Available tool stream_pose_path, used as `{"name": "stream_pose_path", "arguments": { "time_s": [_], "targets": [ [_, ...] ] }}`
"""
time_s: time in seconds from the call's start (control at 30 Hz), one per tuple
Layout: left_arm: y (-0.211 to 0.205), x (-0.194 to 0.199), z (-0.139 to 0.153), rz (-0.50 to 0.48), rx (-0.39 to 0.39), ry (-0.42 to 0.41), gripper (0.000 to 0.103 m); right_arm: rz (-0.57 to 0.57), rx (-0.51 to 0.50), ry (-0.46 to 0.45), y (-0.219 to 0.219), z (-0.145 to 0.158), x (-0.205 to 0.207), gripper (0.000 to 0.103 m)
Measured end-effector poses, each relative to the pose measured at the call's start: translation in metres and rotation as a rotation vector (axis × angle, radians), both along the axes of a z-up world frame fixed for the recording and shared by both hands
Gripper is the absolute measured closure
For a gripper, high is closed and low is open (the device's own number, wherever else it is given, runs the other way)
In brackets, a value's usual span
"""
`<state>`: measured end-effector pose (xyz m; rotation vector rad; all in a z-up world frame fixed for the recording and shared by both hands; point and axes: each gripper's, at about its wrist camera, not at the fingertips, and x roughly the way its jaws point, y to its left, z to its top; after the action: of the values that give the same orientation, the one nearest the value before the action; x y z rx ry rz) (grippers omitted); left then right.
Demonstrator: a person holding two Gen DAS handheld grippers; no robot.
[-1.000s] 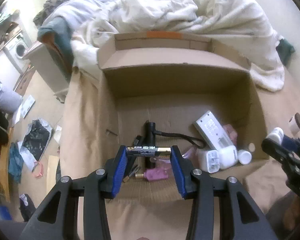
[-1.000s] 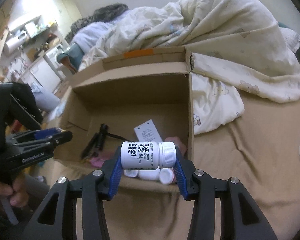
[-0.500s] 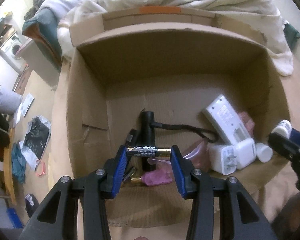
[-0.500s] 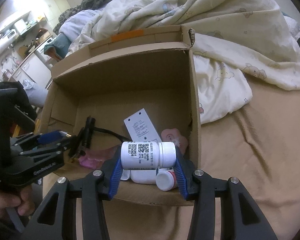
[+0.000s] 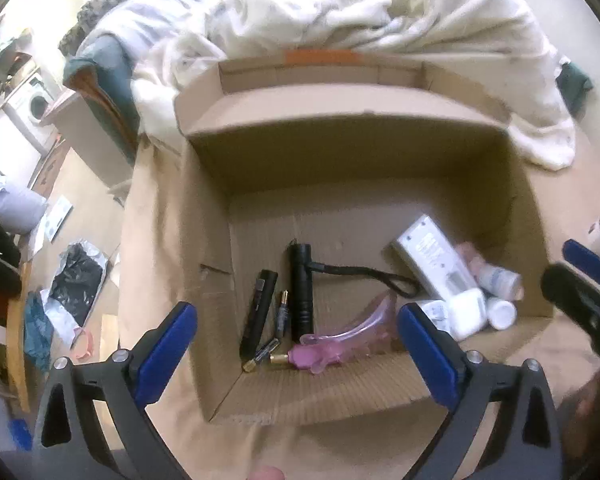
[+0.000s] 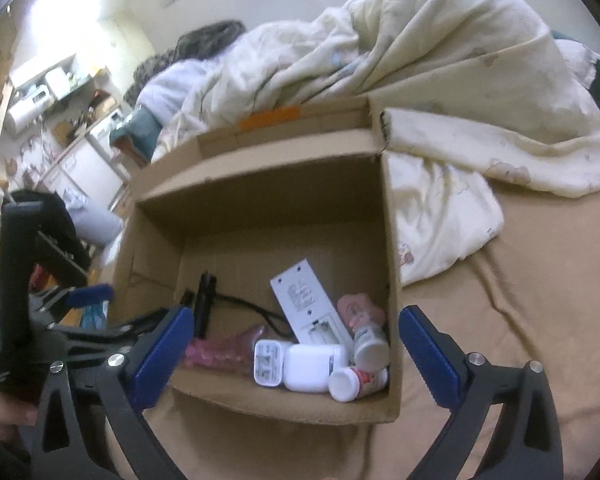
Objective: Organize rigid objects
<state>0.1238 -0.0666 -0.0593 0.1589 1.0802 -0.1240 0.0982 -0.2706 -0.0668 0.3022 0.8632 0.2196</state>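
1. The left gripper point(image 5: 296, 340) is spread wide, its blue pads point(image 5: 164, 344) far apart with nothing between them and touching nothing; it hangs above the near edge of the cardboard box point(image 5: 352, 152).
2. The right gripper point(image 6: 296, 344) is likewise spread wide and holds nothing; its pads point(image 6: 428, 360) frame the near right corner of the box point(image 6: 392, 264) without touching it.
3. A battery point(image 5: 282, 312) lies on the box floor between a slim black stick point(image 5: 258, 312) and a black flashlight point(image 5: 302, 292); another battery point(image 5: 262, 354) lies near the front left corner.
4. A white pill bottle point(image 6: 368, 340) lies tilted in the right front corner, leaning on a second, red-labelled bottle point(image 6: 354, 384) and beside a white remote point(image 6: 308, 300).
5. A white charger point(image 6: 268, 364) and a white rounded case point(image 6: 312, 368) sit touching each other along the front wall, with a pink translucent piece point(image 6: 224, 350) to their left.
6. The box rests on a tan sheet point(image 6: 520, 300), with a rumpled cream duvet point(image 6: 440, 80) behind it.
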Motion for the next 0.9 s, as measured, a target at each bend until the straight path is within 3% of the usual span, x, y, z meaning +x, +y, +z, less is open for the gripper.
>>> {"name": "stream_pose_path", "arguments": {
  "time_s": [0.37, 0.53, 0.8, 0.9],
  "targets": [
    [0.025, -0.041, 0.056, -0.018, -0.083, -0.127, 0.001, -0.087, 0.013, -0.107, -0.015, 0.041, -0.037, 0.000],
    [0.032, -0.069, 0.077, -0.001, -0.068, -0.224, 0.001, -0.105, -0.010, -0.177, -0.015, 0.056, -0.068, 0.000],
    [0.048, -0.116, 0.098, 0.021, -0.076, -0.406, 0.001, -0.075, -0.078, -0.234, 0.000, 0.063, -0.105, 0.000],
    [0.055, -0.122, 0.094, 0.037, -0.088, -0.419, 0.001, -0.071, -0.108, -0.250, 0.005, 0.060, -0.110, 0.000]
  ]
}}
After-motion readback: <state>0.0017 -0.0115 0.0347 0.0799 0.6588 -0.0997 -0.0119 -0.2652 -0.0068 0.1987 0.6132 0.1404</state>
